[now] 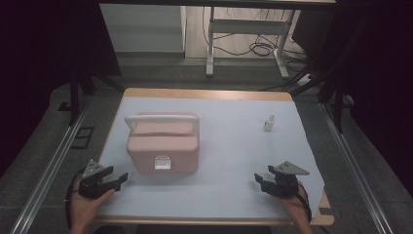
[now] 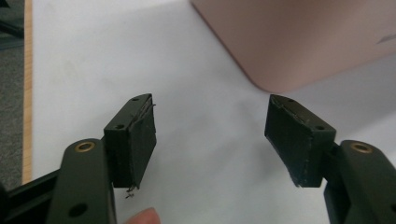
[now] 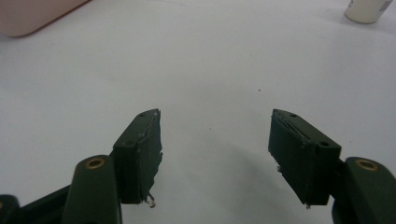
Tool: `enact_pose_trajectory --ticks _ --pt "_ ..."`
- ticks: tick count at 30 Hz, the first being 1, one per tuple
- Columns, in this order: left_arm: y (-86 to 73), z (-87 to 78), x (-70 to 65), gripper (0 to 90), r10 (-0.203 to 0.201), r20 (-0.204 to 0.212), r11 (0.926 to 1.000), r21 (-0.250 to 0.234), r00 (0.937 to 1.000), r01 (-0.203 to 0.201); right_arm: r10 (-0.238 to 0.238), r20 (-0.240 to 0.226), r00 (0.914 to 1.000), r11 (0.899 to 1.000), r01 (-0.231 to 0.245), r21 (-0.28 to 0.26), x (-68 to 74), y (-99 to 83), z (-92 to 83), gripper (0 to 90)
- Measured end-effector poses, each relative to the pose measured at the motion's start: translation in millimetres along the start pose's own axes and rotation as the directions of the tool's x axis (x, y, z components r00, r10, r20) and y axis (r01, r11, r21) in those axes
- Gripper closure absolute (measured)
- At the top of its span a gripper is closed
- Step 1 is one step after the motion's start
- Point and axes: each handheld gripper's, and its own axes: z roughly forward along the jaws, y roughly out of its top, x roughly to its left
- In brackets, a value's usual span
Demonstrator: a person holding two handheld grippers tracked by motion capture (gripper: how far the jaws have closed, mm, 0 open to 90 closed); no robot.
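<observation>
Left gripper point(image 1: 117, 179) and right gripper point(image 1: 260, 181) rest at the bench's point(image 1: 234, 146) near edge, jaws wide and empty. The closed pink carry case point(image 1: 163, 144) stands near the left gripper; a small white bottle point(image 1: 269, 123) stands well apart.

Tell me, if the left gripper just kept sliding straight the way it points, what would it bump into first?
Probably the pink box. The left gripper has open jaws with nothing between them, and the box's rounded corner sits ahead, slightly right of centre. It might only clip that corner; depth is hard to judge.

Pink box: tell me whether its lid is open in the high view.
No, the pink box sits closed on the table, its white latch down at the front and its handle across the top.
</observation>
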Motion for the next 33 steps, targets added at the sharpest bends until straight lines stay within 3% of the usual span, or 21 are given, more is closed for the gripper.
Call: enact_pose_trajectory --ticks 2,5,6,8,10,14,20,28,29,30,31,32,33 --pt "0.7 -0.8 -3.6 36.5 0.011 0.002 0.9999 0.001 0.9999 -0.011 0.004 -0.005 1.0000 1.000 -0.004 -0.002 -1.0 0.1 -0.3 35.9" --pt "0.6 -0.4 -5.3 57.6 0.006 0.018 0.9998 0.019 0.9998 -0.006 0.008 0.000 1.0000 1.000 -0.008 0.000 -5.6 -1.3 0.5 36.6" --pt "0.3 0.1 -5.3 57.6 0.002 0.024 0.9997 0.025 0.9997 -0.003 0.008 0.000 1.0000 1.000 -0.008 0.000 -5.6 -1.3 0.5 36.6" --pt "-0.2 3.3 -8.4 69.9 0.011 0.010 0.9978 0.065 0.9999 -0.011 0.003 0.003 1.0000 1.000 -0.003 -0.002 -7.1 -1.9 0.3 37.2" --pt "0.2 5.2 -11.1 75.4 0.009 0.003 0.9970 0.077 1.0000 -0.010 -0.001 0.003 1.0000 1.000 0.001 -0.005 -7.4 -1.9 -0.3 37.5" --pt "4.9 13.2 -24.8 81.4 0.012 -0.042 0.9949 0.100 0.9990 -0.007 -0.007 0.007 1.0000 1.000 0.007 -0.009 -8.2 -2.2 -1.7 37.8" --pt "9.1 19.0 -36.2 86.6 0.028 -0.062 0.9942 0.105 0.9977 -0.021 -0.007 0.006 1.0000 1.000 0.007 0.001 -6.1 -3.9 1.1 37.8" --pt "12.1 13.6 -20.1 89.6 -0.011 -0.095 0.9981 0.059 0.9954 0.017 -0.008 0.001 1.0000 1.000 0.008 0.016 -3.9 -4.2 2.0 38.1" --pt "13.7 11.6 -11.8 89.9 -0.025 -0.097 0.9982 0.053 0.9949 0.030 -0.006 -0.001 1.0000 1.000 0.006 0.016 -3.9 -4.4 1.8 38.2" --pt "13.7 11.6 -11.8 89.9 -0.025 -0.097 0.9982 0.053 0.9949 0.030 -0.006 -0.001 1.0000 1.000 0.006 0.016 -3.9 -4.4 1.8 38.2" --pt "16.9 7.4 -0.9 90.0 -0.041 -0.102 0.9980 0.044 0.9939 0.046 -0.005 -0.005 1.0000 1.000 0.005 0.017 -4.1 -4.4 1.7 38.3" --pt "16.9 7.4 -0.9 90.0 -0.041 -0.102 0.9980 0.044 0.9939 0.046 -0.005 -0.005 1.0000 1.000 0.005 0.017 -4.1 -4.4 1.7 38.3" --pt "23.6 2.9 10.1 90.0 -0.051 -0.098 0.9982 0.028 0.9939 0.054 -0.008 -0.009 0.9999 1.000 0.008 0.017 -4.2 -4.6 1.5 38.3"
